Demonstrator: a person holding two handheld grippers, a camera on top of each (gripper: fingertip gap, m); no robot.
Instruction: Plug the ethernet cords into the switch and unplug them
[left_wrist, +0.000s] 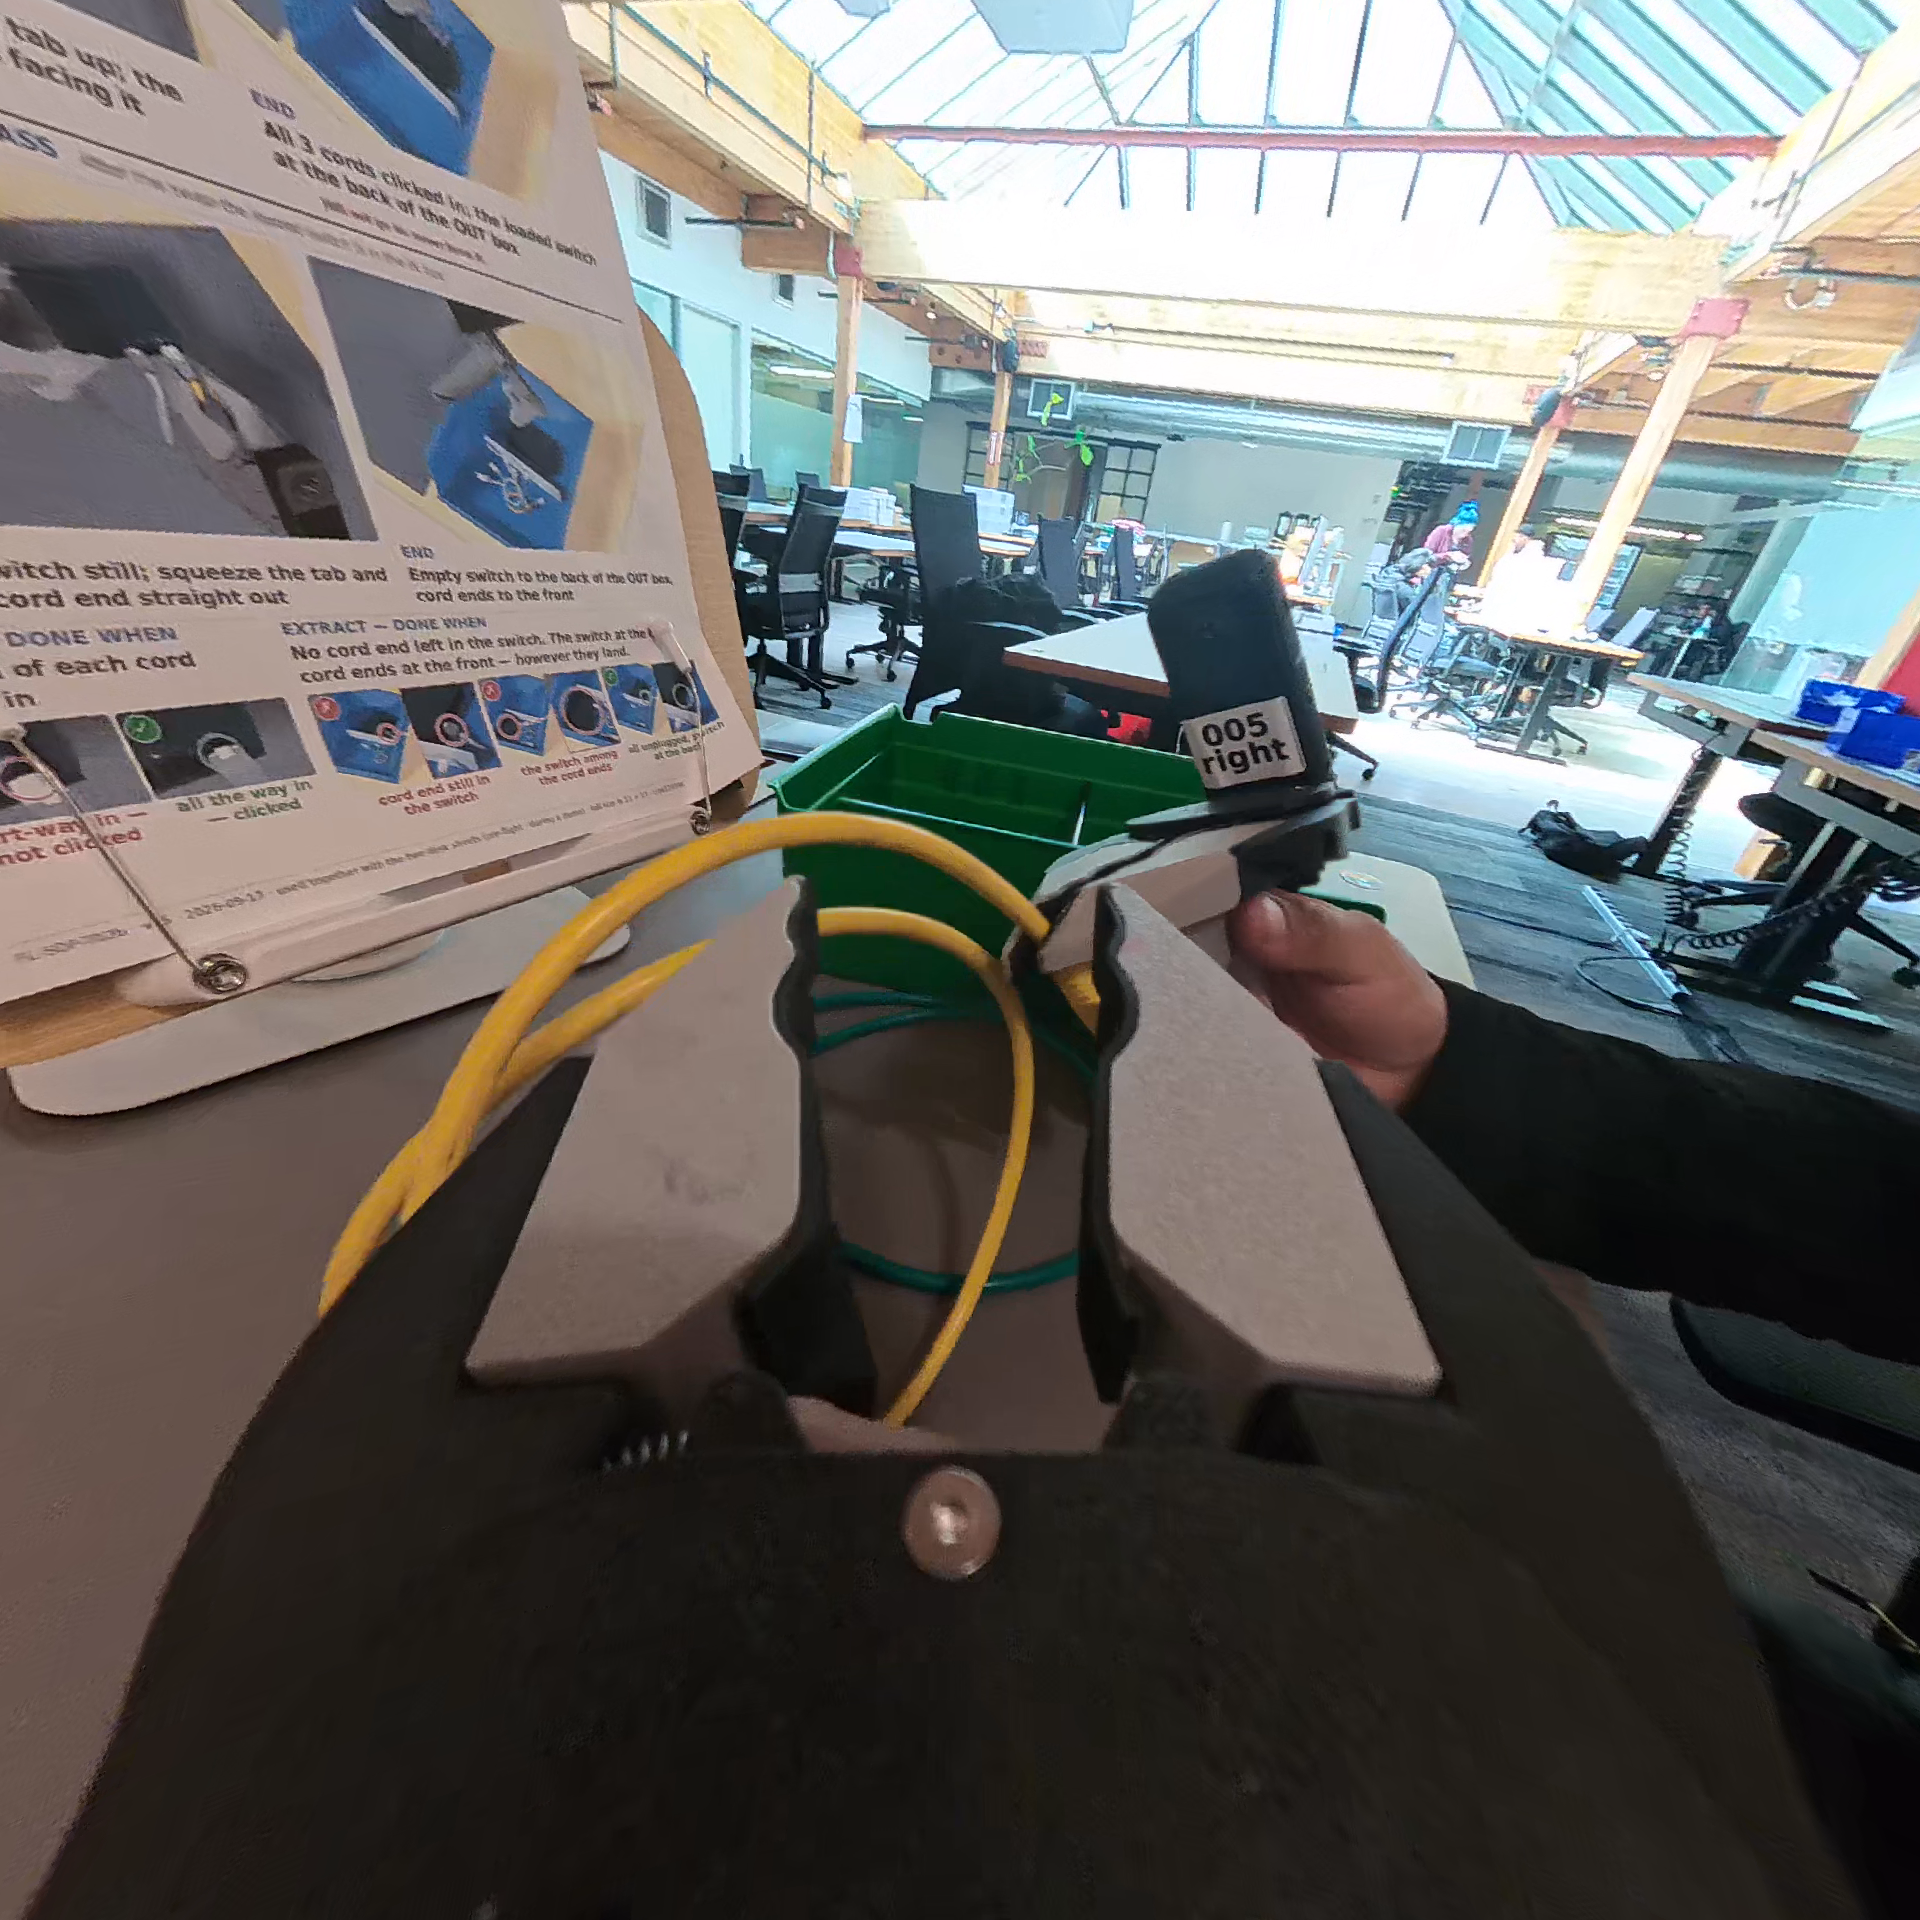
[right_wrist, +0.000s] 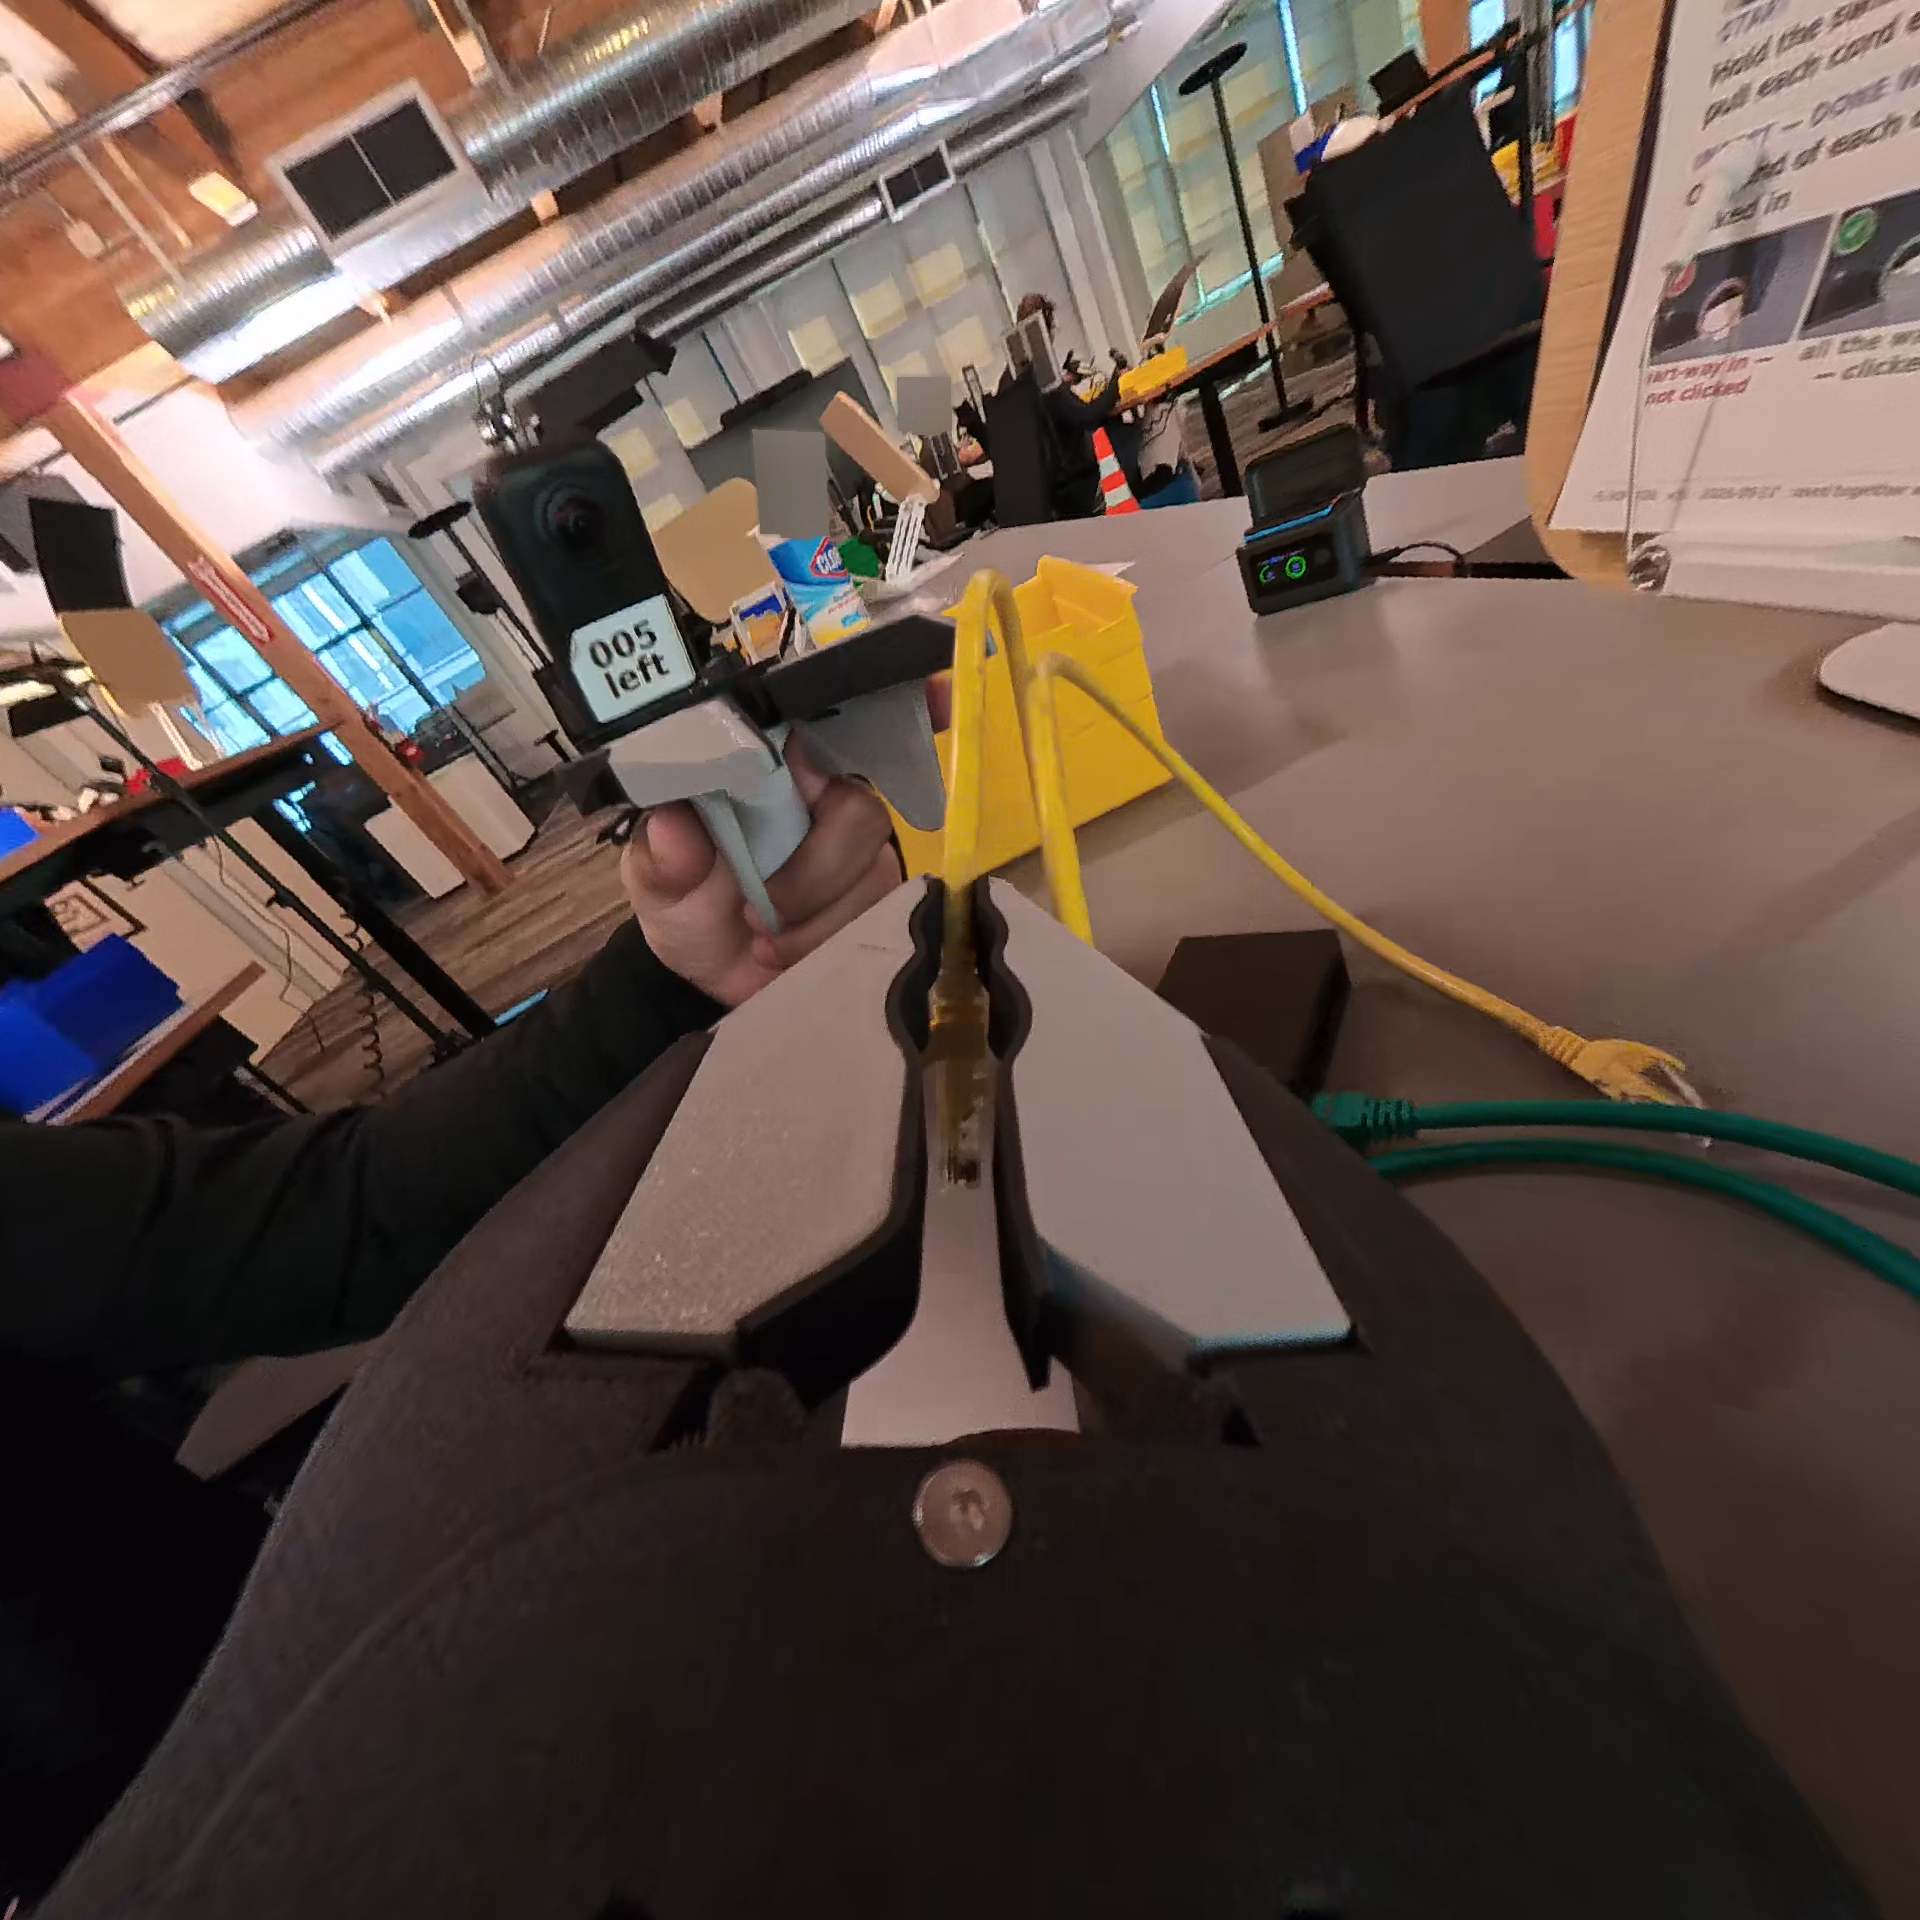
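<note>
My right gripper (right_wrist: 961, 904) is shut on the plug end of a yellow ethernet cord (right_wrist: 958, 1049), held above the grey table (right_wrist: 1558, 831). The cord arcs up and back down to its other plug (right_wrist: 1621, 1070), which lies on the table. The black switch (right_wrist: 1257, 982) sits just right of my right fingers, partly hidden. A green cord's plug (right_wrist: 1361, 1114) sits against the switch; I cannot tell if it is clicked in. My left gripper (left_wrist: 951, 914) is open and empty, with the yellow cord's loop (left_wrist: 1013, 1143) passing between its fingers. The right gripper (left_wrist: 1055, 940) shows just beyond it.
A green bin (left_wrist: 935, 810) stands behind the grippers and a yellow bin (right_wrist: 1091, 717) farther along the table. An instruction sheet on a stand (left_wrist: 312, 520) is at the left. A small black device with a lit display (right_wrist: 1299, 551) sits at the back. A green cord coil (left_wrist: 956, 1278) lies below. The left gripper's tips are roughly 5 cm from the right gripper's. The black switch (right_wrist: 1257, 982) is about 15 cm from both grippers' fingertips.
</note>
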